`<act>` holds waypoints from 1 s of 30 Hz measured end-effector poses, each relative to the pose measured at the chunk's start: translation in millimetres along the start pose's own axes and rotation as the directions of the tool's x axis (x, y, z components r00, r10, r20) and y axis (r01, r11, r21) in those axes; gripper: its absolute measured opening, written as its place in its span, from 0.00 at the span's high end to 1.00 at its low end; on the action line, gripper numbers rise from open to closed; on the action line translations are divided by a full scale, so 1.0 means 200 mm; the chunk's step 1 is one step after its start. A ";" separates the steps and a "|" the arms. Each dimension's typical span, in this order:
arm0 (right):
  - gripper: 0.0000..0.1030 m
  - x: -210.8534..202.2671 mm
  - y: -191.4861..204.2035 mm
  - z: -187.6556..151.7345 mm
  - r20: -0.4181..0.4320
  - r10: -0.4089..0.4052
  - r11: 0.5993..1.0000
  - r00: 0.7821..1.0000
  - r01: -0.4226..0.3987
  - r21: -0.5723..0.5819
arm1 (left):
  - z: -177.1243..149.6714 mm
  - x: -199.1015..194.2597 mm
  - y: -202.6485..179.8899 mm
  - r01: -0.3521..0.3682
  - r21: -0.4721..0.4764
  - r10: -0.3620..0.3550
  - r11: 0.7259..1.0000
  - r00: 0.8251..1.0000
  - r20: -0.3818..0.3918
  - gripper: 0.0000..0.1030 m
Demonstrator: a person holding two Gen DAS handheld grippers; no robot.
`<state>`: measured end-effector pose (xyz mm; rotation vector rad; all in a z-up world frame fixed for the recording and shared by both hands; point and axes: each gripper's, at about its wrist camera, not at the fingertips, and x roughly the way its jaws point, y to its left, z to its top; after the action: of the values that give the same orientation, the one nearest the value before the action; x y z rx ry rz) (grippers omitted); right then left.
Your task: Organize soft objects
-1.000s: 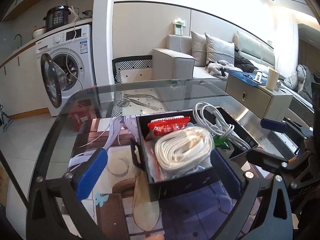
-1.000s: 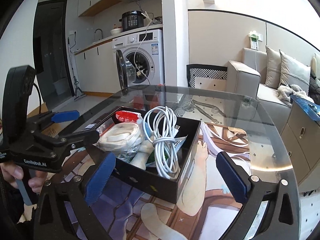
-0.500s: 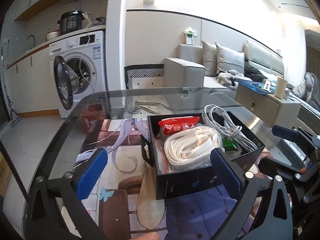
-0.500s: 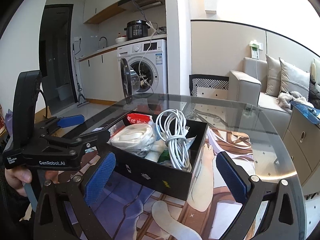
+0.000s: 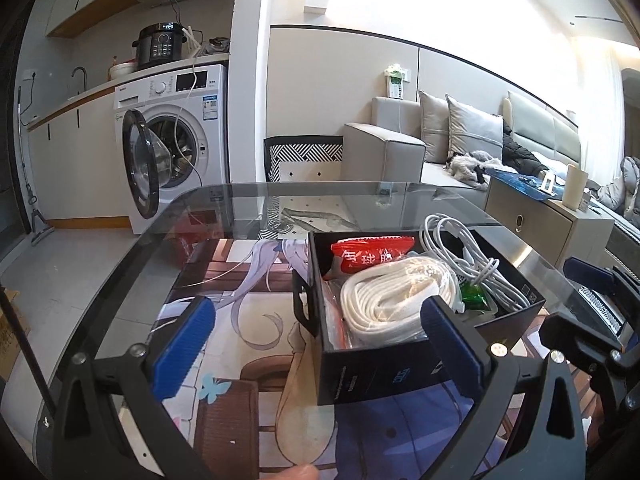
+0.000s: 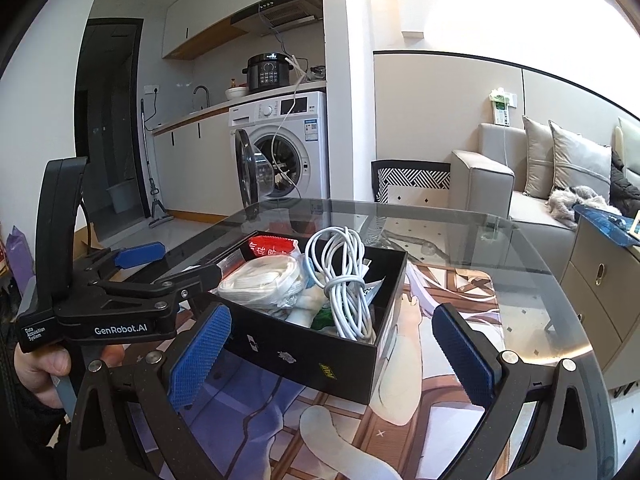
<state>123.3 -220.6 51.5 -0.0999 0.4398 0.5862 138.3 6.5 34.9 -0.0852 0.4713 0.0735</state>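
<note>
A black box (image 5: 400,372) sits on the glass worktop (image 5: 224,216), on top of a printed mat (image 5: 248,320) that lies over the glass. The box is packed. A coiled white strap in clear wrapping (image 5: 392,300) fills the near left part. A red packet (image 5: 372,250) lies behind the strap, at the far left. A bundle of white cable (image 5: 468,256) runs along the right side. A small green packet (image 5: 474,294) is wedged between the strap and the cable.

The left gripper (image 5: 320,344) hangs over the near left corner of the box with its blue pads wide apart and nothing between them. In the right wrist view, a hand (image 6: 44,372) holds its black handle at the left edge.

The right gripper (image 6: 332,352) hovers at the near right side of the box (image 6: 312,356), also spread wide and empty. From this side the cable (image 6: 344,280) stands tallest in the box, with the strap (image 6: 264,280) to its left and the red packet (image 6: 276,246) behind it.

Beyond the worktop (image 6: 520,240) stand a washing machine (image 5: 172,140) with its door open and a grey sofa (image 5: 400,152).
</note>
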 end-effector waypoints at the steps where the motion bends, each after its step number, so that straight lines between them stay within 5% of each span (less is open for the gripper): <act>1: 0.01 0.00 0.00 0.00 0.003 -0.002 1.000 1.000 0.002 -0.001 | 0.00 0.00 0.00 0.001 -0.002 -0.001 1.000 1.000 0.002 0.00; 30: 0.00 -0.04 0.01 -0.01 0.023 -0.024 1.000 0.999 0.025 -0.003 | -0.01 -0.05 -0.02 0.005 0.023 -0.007 1.000 0.999 0.046 0.00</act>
<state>115.6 -223.1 54.1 -0.1016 0.4148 0.5635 128.8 2.6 38.9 -0.0626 0.4253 0.0641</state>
